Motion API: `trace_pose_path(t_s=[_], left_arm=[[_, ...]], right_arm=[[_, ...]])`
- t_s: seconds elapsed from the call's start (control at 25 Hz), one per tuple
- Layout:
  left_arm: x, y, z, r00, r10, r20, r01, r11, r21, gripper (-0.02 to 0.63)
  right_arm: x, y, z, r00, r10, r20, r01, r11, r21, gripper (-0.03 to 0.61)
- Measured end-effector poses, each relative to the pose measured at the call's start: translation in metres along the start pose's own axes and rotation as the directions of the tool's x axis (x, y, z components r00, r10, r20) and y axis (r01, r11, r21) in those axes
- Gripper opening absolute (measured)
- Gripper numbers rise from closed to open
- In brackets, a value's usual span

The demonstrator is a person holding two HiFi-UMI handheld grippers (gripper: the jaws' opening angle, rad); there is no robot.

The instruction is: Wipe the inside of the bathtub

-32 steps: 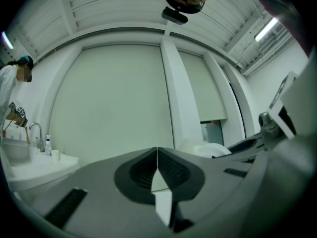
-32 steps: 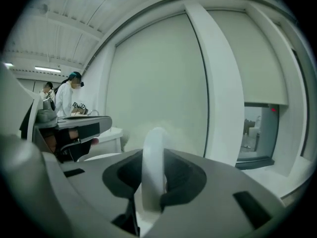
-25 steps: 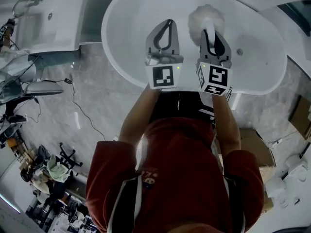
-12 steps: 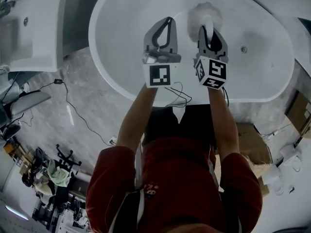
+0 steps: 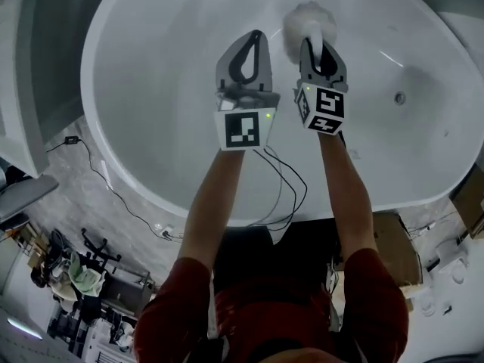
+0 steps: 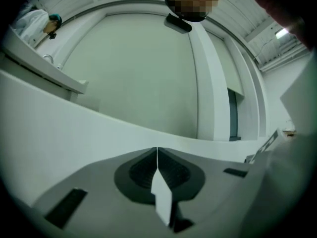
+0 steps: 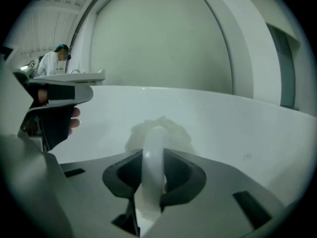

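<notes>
The white oval bathtub fills the top of the head view. My right gripper is shut on the white handle of a fluffy white brush. The brush head lies against the tub's inner wall. My left gripper hangs beside it to the left, over the tub's inside, shut with nothing in it. Its jaws meet in a closed seam before the tub wall. The left gripper also shows in the right gripper view, apart from the brush.
A round fitting sits in the tub's right wall. Thin cables trail from the grippers over the near rim. A cardboard box stands on the floor at right, and clutter at lower left. A person in white stands far off.
The person has leaned further over the tub, so it looks larger. Both grippers have reached deeper into it side by side. The brush is still held.
</notes>
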State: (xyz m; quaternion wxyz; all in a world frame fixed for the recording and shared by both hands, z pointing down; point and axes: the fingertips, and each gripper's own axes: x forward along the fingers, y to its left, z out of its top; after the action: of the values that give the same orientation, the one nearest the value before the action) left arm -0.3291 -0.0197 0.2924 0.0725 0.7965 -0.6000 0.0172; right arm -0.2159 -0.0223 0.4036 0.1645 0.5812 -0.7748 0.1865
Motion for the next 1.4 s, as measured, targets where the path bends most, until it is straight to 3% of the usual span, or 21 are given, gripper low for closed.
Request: trace_pose_path(t_s=[0.24, 0.44, 0.6, 0.88, 1.08, 1.4], left_arm=[[0.025, -0.011, -0.083, 0.999, 0.028, -0.043, -0.028, 1.000, 0.005, 0.017], [0.064, -0.051, -0.143, 0.998, 0.018, -0.064, -0.017, 1.000, 0.017, 0.017], [0.054, -0.024, -0.179, 0.997, 0.016, -0.074, -0.015, 1.000, 0.013, 0.017], [0.068, -0.049, -0.203, 0.996, 0.009, -0.086, -0.008, 1.000, 0.010, 0.017], [0.085, -0.070, -0.204, 0.993, 0.009, -0.115, -0.006, 1.000, 0.027, 0.017], [0.081, -0.049, -0.204, 0.993, 0.021, -0.116, -0.016, 0.999, 0.042, 0.017]], right_arm=[[0.070, -0.022, -0.085, 0.999, 0.051, -0.009, -0.051, 0.998, -0.024, 0.097], [0.125, -0.072, -0.118, 0.997, 0.070, 0.036, -0.068, 0.996, -0.057, 0.097], [0.157, -0.041, -0.147, 0.995, 0.088, 0.048, -0.083, 0.993, -0.085, 0.097], [0.195, -0.070, -0.172, 0.996, 0.084, 0.009, -0.082, 0.988, -0.133, 0.095], [0.194, -0.091, -0.163, 0.995, 0.097, -0.019, -0.099, 0.976, -0.196, 0.094], [0.208, -0.074, -0.168, 0.996, 0.078, -0.051, -0.090, 0.954, -0.287, 0.092]])
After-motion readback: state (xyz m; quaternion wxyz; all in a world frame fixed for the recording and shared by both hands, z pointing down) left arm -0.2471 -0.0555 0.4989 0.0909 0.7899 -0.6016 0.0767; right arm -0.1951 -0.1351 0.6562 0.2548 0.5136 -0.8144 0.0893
